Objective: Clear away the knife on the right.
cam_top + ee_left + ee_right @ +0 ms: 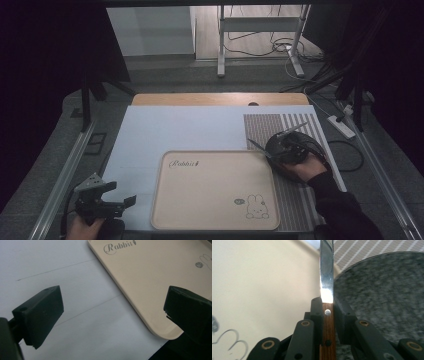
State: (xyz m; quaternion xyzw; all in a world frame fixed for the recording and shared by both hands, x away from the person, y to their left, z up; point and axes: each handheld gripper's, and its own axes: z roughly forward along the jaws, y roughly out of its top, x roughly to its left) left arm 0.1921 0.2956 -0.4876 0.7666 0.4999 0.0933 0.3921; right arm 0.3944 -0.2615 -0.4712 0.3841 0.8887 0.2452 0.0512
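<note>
Item 1, knife (327, 285): we hold it in the right gripper (328, 305), whose jaws are clamped on the wooden handle just below the blade. The blade points away from us. In the high view the right gripper (286, 146) sits at about three o'clock of the tray (215, 226), just off its right rim, with the blade tip (251, 143) reaching toward nine o'clock over the tray's upper right corner.

Item 2, tray: beige, printed with "Rabbit" at its eleven o'clock and a rabbit drawing at its five o'clock. It lies flat on the white sheet (150, 135) and its surface is bare.

Item 3, mat (265, 127): striped, at one to three o'clock of the tray, partly under the right hand.

Item 4, dark speckled round thing (382, 290): seen in the right gripper view at three o'clock of the blade; we cannot tell what it is.

Item 5, left gripper (117, 202): at eight o'clock of the tray, jaws spread wide with nothing between them. Its own view looks over the sheet toward the tray's corner (165, 332).

Progress, as we judge it: the knife is picked up and securely gripped, so the pickup is done. The carry is in hand. Setting the knife down, probably on the tray, is left, as is the release. The left gripper has no part yet.
</note>
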